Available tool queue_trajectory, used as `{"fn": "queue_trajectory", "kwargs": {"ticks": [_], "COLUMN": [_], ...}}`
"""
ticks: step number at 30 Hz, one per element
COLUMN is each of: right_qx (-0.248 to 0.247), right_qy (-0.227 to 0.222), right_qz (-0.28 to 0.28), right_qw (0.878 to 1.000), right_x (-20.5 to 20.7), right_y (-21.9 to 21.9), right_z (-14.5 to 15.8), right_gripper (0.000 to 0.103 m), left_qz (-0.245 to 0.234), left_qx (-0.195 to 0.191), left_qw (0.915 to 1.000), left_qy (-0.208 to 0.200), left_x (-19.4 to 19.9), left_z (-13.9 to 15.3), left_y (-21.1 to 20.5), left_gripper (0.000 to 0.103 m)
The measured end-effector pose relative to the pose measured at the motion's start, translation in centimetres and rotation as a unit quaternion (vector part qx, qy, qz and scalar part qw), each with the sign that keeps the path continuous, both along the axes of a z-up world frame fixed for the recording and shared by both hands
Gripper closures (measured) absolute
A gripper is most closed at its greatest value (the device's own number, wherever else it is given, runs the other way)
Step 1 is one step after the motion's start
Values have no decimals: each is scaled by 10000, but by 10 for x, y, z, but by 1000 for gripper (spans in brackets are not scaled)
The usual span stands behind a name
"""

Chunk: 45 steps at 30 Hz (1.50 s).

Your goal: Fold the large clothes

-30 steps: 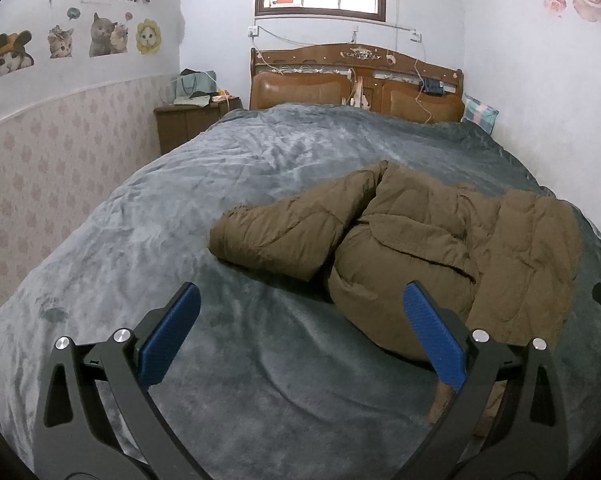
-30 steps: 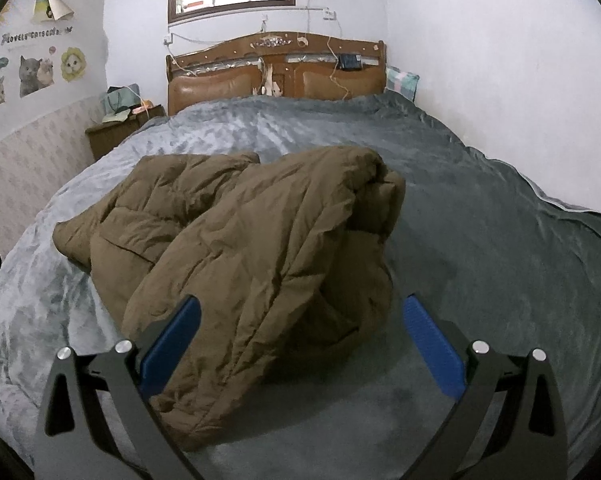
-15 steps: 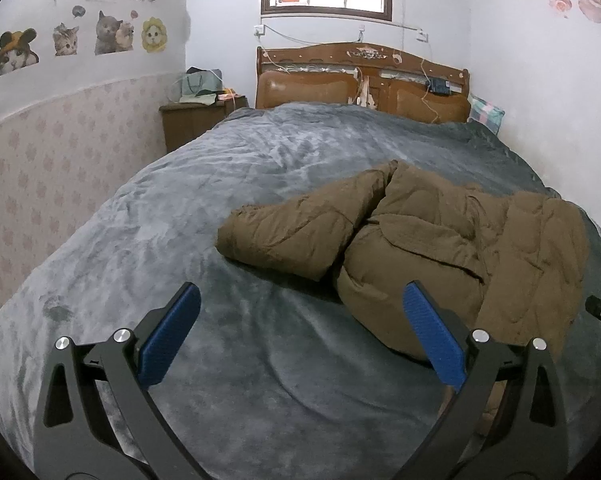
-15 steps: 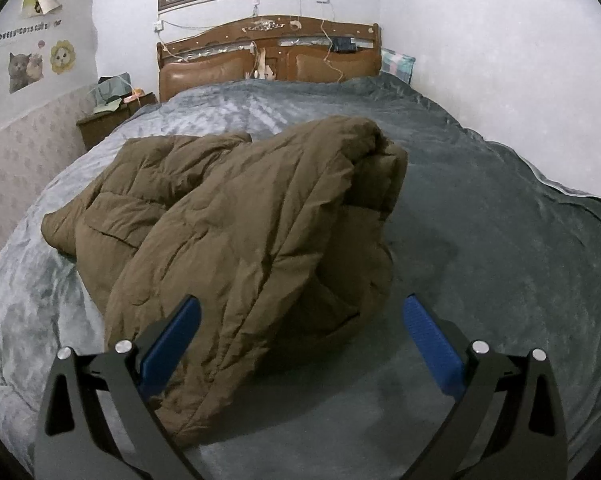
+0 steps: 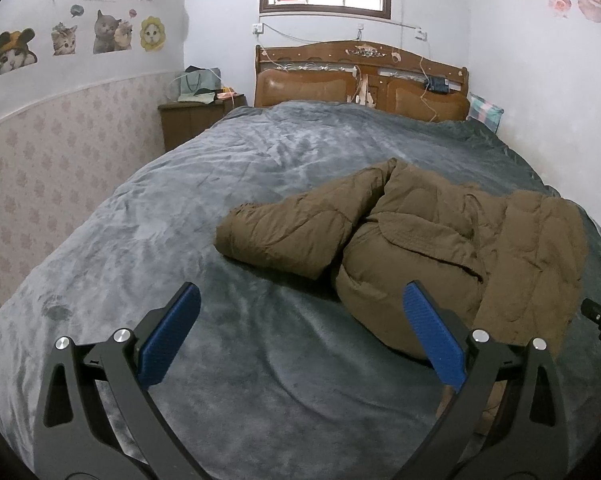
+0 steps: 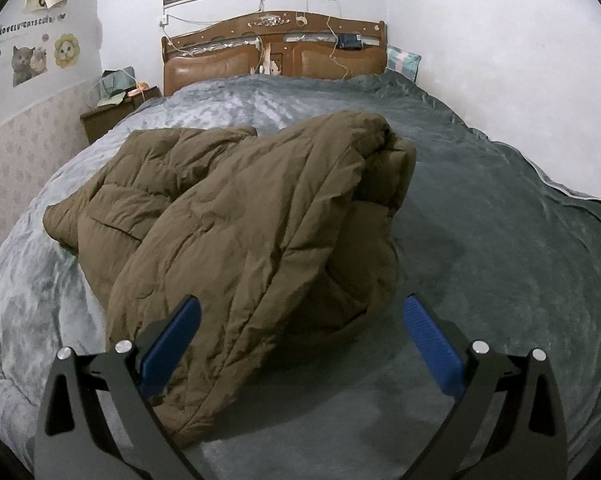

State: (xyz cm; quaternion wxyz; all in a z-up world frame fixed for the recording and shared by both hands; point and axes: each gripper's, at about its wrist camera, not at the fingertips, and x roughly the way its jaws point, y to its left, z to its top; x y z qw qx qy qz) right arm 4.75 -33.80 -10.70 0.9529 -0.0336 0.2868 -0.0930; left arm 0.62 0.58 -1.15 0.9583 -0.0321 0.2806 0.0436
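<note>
Where the grey plush blanket (image 5: 188, 208) covers the bed, a brown quilted puffer coat (image 6: 236, 216) lies crumpled, one sleeve (image 5: 288, 232) stretched leftward, the bulk heaped and folded over itself toward the right side. Left tongs (image 5: 300, 332) spread wide over bare blanket, empty, just short of the coat's near edge. Right tongs (image 6: 300, 336) likewise spread wide, gripping nothing, coat hem between the blue pads (image 6: 432, 344). Beyond: carved wooden headboard (image 5: 360, 80), nightstand (image 5: 192, 118), cat stickers (image 5: 108, 32) on the wall.
</note>
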Motion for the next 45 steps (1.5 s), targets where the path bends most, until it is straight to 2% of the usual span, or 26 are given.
{"fn": "queue_trajectory", "kwargs": {"ticks": [20, 24, 26, 27, 28, 32, 33, 37, 40, 45], "right_qx": [-50, 83, 297, 354, 353, 442, 517, 872, 918, 571], "right_qy": [110, 180, 309, 393, 457, 559, 568, 671, 546, 153], "right_qz": [-5, -48, -83, -115, -142, -133, -99, 171, 217, 71], "right_qw": [9999, 9998, 9990, 9985, 9982, 9974, 9970, 9938, 9940, 9982], "right_x": [6, 15, 21, 25, 28, 38, 41, 51, 54, 62], "right_y": [3, 0, -5, -6, -7, -7, -9, -10, -13, -33], "right_z": [-8, -15, -21, -25, -29, -38, -39, -44, -35, 7], "right_gripper": [2, 2, 14, 24, 27, 27, 32, 68, 87, 92], "left_qz": [7, 13, 18, 13, 12, 50, 63, 107, 166, 246], "left_qx": [-7, 13, 39, 24, 2, -36, -33, -61, -48, 5], "left_qw": [10000, 10000, 10000, 10000, 10000, 9999, 9999, 9999, 9998, 9997], "left_qy": [-8, 6, 10, 3, -8, -92, -96, 1, 39, -21], "left_x": [-1, -1, -1, -1, -1, -2, -1, 4, 8, 16], "left_z": [0, -1, -2, -2, -2, -2, -3, -9, -12, -13], "left_y": [0, -1, -1, -1, 0, 3, 3, 5, 8, 11], "left_gripper": [3, 3, 3, 3, 3, 3, 3, 3, 3, 3]}}
